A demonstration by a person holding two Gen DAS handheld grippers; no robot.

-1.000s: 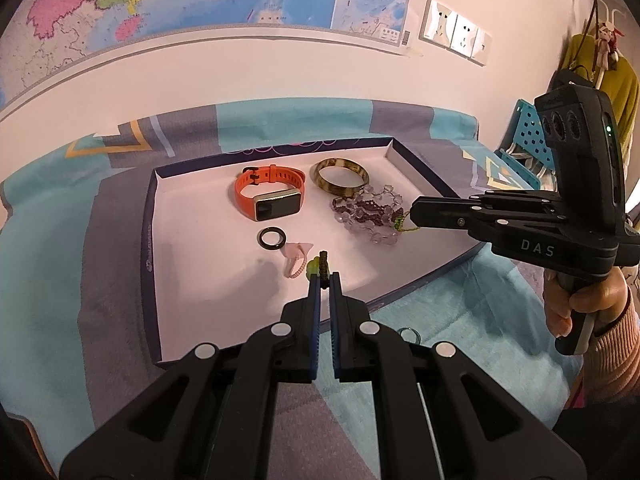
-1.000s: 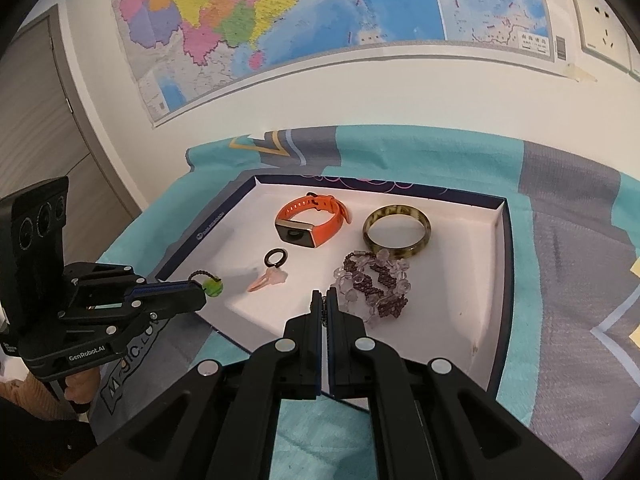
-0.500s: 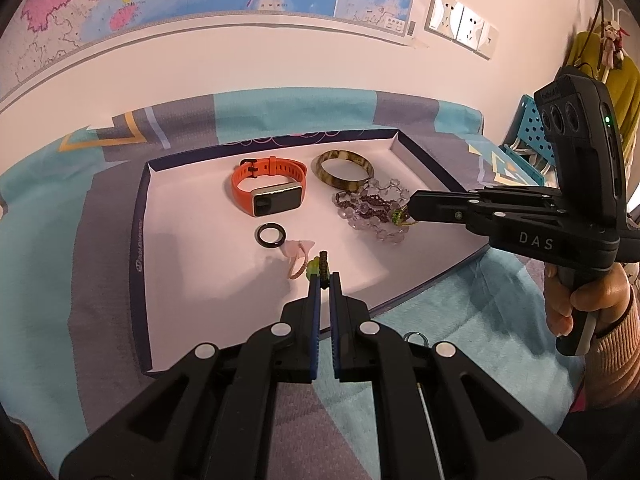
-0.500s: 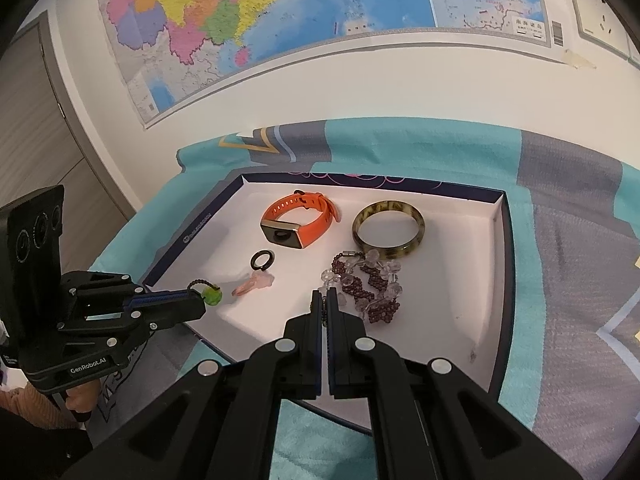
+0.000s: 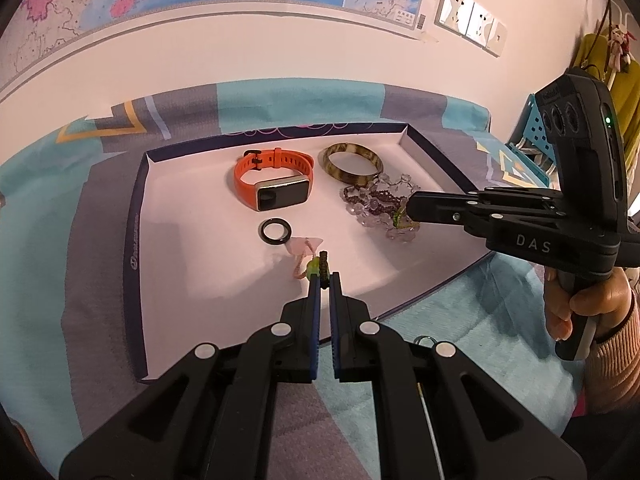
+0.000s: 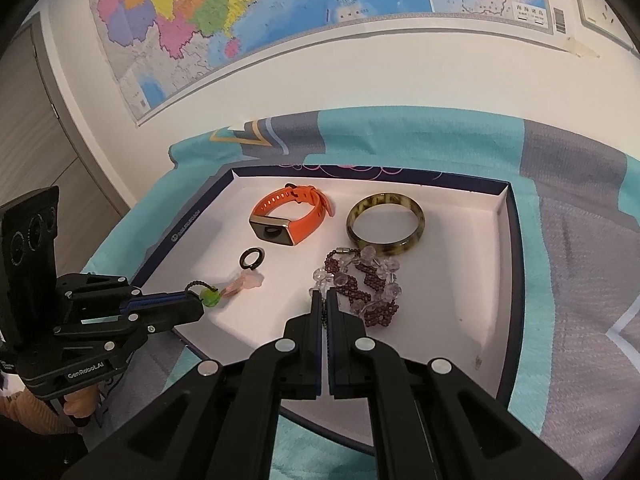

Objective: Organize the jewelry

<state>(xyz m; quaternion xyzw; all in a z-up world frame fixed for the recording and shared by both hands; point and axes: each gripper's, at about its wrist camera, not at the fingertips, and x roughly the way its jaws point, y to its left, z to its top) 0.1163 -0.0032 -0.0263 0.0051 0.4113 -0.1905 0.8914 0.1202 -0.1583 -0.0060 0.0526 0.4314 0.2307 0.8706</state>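
A white tray [image 5: 192, 248] with a dark blue rim holds an orange smart band [image 5: 276, 184], a tortoiseshell bangle [image 5: 352, 164], a black ring [image 5: 275, 232], a pink charm [image 5: 306, 246] and a purple and clear bead bracelet [image 5: 380, 204]. My left gripper [image 5: 324, 276] is shut on a green bead with a dark cord loop [image 6: 208, 295], just above the tray next to the pink charm. My right gripper [image 6: 324, 300] is shut; a thin dark strand shows between its tips, at the near edge of the bead bracelet [image 6: 360, 284].
The tray [image 6: 460, 320] lies on a teal and grey patterned cloth [image 6: 580, 280]. A wall with a map [image 6: 280, 20] stands behind. A small metal ring [image 5: 424, 340] lies on the cloth near the tray's front edge.
Both grippers have moved forward over the tray. The left one, with the green bead, has come closer to the pink charm; the right one has reached the bead bracelet.
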